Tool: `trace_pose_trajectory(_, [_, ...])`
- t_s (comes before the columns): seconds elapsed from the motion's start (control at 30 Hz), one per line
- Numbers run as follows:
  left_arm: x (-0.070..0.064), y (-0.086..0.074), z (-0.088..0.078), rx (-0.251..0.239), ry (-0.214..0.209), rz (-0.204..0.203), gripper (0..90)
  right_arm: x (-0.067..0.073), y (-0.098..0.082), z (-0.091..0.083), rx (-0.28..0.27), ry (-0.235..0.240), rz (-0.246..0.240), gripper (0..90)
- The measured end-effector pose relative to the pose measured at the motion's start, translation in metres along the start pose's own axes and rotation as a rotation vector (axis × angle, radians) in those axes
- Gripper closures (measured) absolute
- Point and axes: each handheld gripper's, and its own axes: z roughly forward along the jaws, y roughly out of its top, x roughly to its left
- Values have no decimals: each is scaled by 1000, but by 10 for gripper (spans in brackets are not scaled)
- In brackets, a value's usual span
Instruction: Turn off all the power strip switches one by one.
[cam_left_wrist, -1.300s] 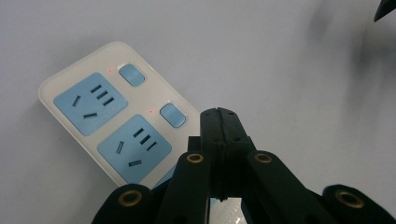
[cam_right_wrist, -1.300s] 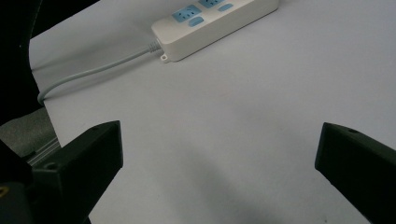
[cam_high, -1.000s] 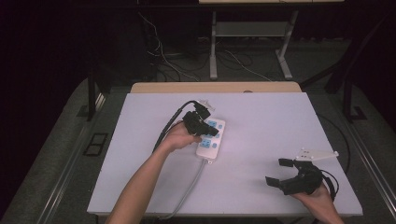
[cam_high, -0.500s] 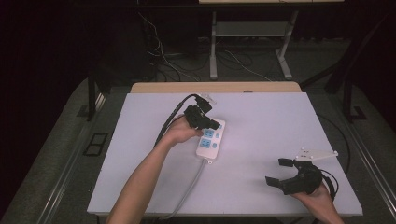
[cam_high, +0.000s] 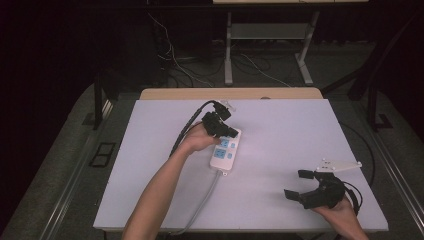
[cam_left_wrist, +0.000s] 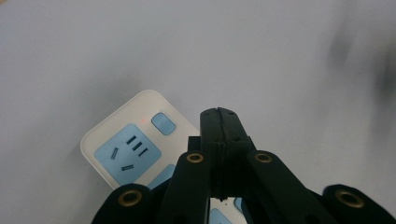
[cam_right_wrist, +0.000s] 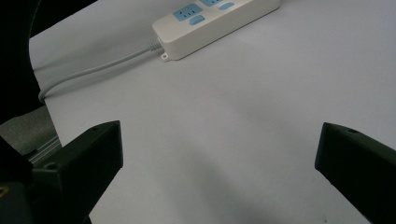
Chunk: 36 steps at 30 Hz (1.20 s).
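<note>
A white power strip (cam_high: 224, 154) with blue sockets lies near the middle of the white table (cam_high: 280, 130). My left gripper (cam_high: 231, 132) hovers over the strip's far end, shut with nothing between its jaws. In the left gripper view the closed jaws (cam_left_wrist: 219, 112) point past the strip's end (cam_left_wrist: 122, 140), with a blue button (cam_left_wrist: 163, 123) just to their left. My right gripper (cam_high: 296, 184) rests near the table's front right corner, open and empty. In the right gripper view its jaws (cam_right_wrist: 219, 154) stand wide apart over bare table, with the strip (cam_right_wrist: 215, 21) farther off.
The strip's grey cable (cam_high: 202, 205) runs from its near end toward the table's front edge, and appears in the right gripper view too (cam_right_wrist: 93, 72). A black cable (cam_high: 187, 130) trails from the left gripper. Table legs and wires stand on the floor behind.
The left gripper has drifted slightly toward the strip's far end, uncovering more of the blue sockets. Its jaws stay shut. The right gripper has not moved.
</note>
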Motion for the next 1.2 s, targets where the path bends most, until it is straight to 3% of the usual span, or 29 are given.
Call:
trace_pose_trajectory(0.5, [5, -10, 17, 41, 2, -6, 895, 0, 0, 0, 5, -2, -1, 8])
trace_pose_trajectory(1.2, [3, -17, 28, 82, 9, 1, 895, 0, 0, 0, 11, -6, -3, 8])
